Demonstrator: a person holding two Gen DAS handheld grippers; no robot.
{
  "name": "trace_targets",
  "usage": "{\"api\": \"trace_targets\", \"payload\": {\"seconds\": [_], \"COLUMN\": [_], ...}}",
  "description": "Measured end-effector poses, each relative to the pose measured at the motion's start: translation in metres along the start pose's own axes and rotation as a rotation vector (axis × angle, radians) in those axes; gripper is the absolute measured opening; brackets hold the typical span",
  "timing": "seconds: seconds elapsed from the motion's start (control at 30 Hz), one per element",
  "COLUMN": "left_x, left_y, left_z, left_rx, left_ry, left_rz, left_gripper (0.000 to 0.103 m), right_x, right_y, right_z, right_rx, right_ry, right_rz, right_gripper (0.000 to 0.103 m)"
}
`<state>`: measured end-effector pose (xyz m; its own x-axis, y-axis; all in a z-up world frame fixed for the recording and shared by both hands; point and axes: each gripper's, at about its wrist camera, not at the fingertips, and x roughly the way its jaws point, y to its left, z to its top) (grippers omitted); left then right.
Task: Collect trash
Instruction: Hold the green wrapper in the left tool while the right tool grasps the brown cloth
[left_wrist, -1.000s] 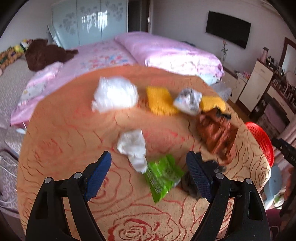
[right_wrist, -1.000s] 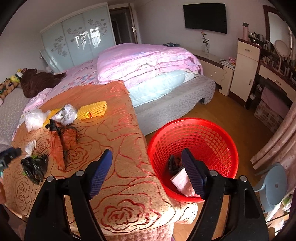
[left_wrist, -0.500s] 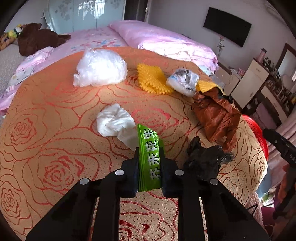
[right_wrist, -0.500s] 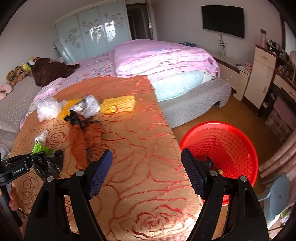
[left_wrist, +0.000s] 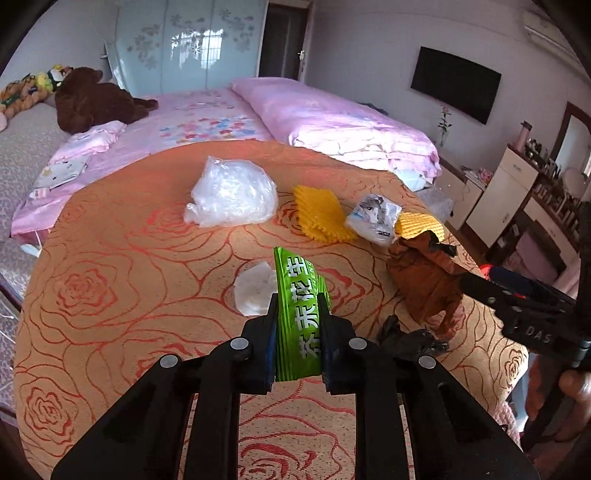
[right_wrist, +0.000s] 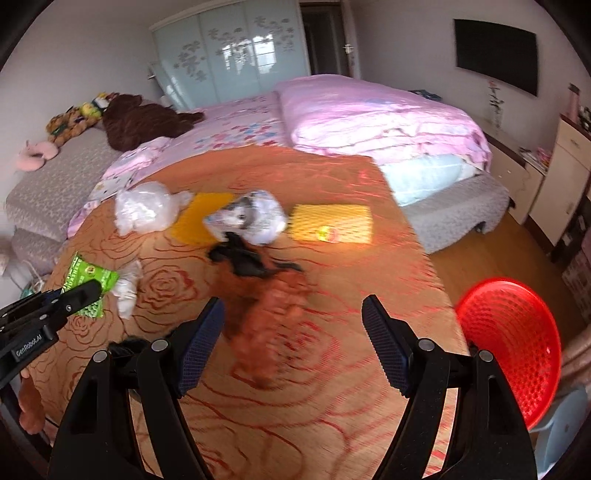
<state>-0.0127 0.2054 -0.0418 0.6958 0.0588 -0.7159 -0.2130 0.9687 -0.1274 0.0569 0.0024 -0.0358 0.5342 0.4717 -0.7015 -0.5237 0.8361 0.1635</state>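
Observation:
My left gripper (left_wrist: 298, 317) is shut on a green snack wrapper (left_wrist: 299, 306) and holds it above the orange rose-patterned cloth (left_wrist: 110, 288); the wrapper also shows in the right wrist view (right_wrist: 88, 284). My right gripper (right_wrist: 293, 343) is open and empty, just above a crumpled brown bag (right_wrist: 269, 314). On the cloth lie a white tissue (left_wrist: 255, 291), a clear plastic bag (left_wrist: 232, 195), a yellow sponge (left_wrist: 321, 214), a printed wrapper (left_wrist: 375, 218), the brown bag (left_wrist: 424, 284) and a black bag (left_wrist: 406, 339).
A red mesh basket (right_wrist: 513, 350) stands on the floor right of the table. A second yellow pad (right_wrist: 332, 223) lies near the table's far edge. A pink bed (right_wrist: 369, 114) is behind, a white cabinet (left_wrist: 506, 192) at the right.
My left gripper closed on the green wrapper and lifted it off the cloth. My right gripper swung left from the red basket to above the brown bag.

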Motion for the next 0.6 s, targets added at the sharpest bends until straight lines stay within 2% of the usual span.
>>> {"api": "trace_targets", "payload": {"seconds": [0.3,0.33,0.4,0.6], "left_x": [-0.005,-0.006,-0.007,-0.007], "left_y": [-0.001,-0.001,-0.001,-0.003], "left_z": [0.004,0.004,0.005,0.008], "left_rx": [0.014,0.015,0.015,0.019], "left_ry": [-0.030,-0.035,-0.040,-0.041], "left_rz": [0.005,0.005,0.006,0.005], "left_gripper": [0.017,0.017,0.017,0.017], "right_x": [0.042,0.046,0.049,0.042], "right_y": [0.029,0.031,0.033,0.030], "right_z": [0.011,0.010,0.009,0.007], "right_rx": [-0.069,-0.075,-0.094,-0.109], "right_ry": [0.080,0.090,0.094,0.084], "right_rz": [0.027,0.022,0.000,0.027], "right_gripper": [0.073,0.072,0.059,0.047]}}
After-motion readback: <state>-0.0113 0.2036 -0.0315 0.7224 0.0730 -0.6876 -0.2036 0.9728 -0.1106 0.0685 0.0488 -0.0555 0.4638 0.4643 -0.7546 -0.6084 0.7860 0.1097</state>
